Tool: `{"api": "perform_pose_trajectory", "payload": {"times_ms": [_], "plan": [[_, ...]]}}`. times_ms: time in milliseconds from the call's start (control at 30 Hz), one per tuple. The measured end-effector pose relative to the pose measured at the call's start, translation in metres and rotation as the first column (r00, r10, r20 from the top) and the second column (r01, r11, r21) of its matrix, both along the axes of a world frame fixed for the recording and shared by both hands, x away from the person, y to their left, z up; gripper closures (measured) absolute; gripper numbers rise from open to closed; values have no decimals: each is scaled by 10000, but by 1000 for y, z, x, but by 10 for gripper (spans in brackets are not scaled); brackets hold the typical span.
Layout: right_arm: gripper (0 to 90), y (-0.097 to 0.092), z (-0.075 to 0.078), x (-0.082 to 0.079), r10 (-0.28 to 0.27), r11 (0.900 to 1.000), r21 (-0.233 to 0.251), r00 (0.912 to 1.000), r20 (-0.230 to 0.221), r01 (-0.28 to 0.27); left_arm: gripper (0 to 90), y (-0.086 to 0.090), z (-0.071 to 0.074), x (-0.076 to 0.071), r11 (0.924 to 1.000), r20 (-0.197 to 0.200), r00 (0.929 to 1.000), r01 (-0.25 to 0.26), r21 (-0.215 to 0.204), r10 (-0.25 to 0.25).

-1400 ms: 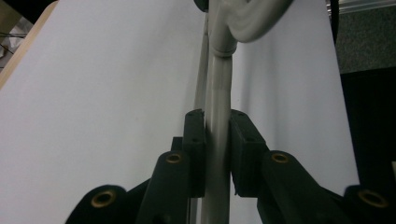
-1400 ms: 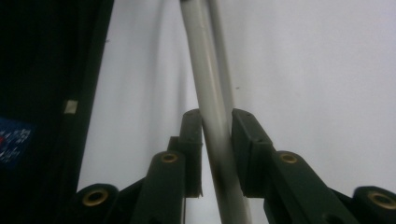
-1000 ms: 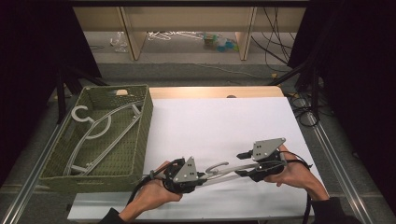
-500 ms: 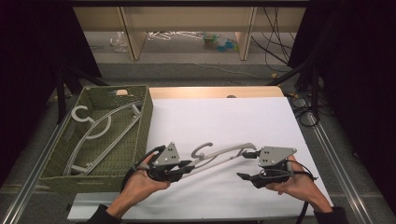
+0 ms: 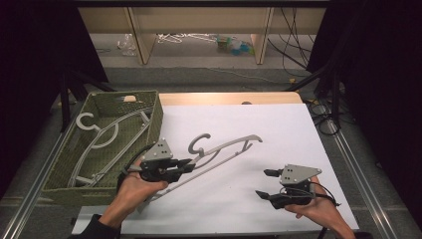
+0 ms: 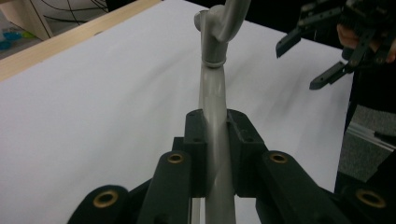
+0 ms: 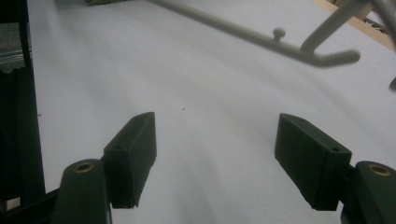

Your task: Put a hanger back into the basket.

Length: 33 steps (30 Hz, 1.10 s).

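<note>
Far left of the high view: olive-green woven rectangular basket (image 5: 59, 172) sits off the white sheet's left edge, with grey plastic clothes hangers (image 5: 107, 137) lying inside it, hook end toward the far-left corner. Just right of the basket, the person's left hand (image 5: 130, 186) holds the left gripper (image 5: 191, 162), jaws clamped on the bar of another grey plastic clothes hanger (image 5: 219, 149). In the left gripper view the two black jaws squeeze the grey bar from both sides (image 6: 215, 126), hook neck pointing up and away. This hanger stretches diagonally over the white paper-covered table (image 5: 259, 124), hook curling near the middle, far arm tip to the right, lower end near the left wrist. It seems lifted off the sheet at the gripped part; can't tell if the lower end touches. Right side: right hand (image 5: 318, 209) holds the right gripper (image 5: 266, 183), jaws wide apart, nothing between them, well apart from the hanger. Right gripper view shows both jaws spread (image 7: 229, 154) over bare white sheet, hanger arm end crossing above.
</note>
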State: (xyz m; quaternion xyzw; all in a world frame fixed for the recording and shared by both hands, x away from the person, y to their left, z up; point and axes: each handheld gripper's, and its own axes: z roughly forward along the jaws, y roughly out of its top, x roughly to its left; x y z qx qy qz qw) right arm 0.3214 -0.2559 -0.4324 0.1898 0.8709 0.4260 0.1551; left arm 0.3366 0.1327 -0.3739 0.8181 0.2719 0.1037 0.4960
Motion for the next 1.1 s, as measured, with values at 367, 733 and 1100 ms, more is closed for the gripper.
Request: {"api": "perform_pose_trajectory", "payload": {"times_ms": [367,733,1100], "plan": [[285,-1,0,0,-115,9998,165,9999,8,115,789,35,32,1,9913,286,9969,-703,-1116,740],[286,-1,0,0,-134,9996,230,9999,25,134,789,73,58,1,9664,182,9879,-1470,-2110,1542],[286,-1,0,0,-136,9998,151,9999,-18,137,789,120,70,8,9313,289,9649,-2437,-2708,2609]]}}
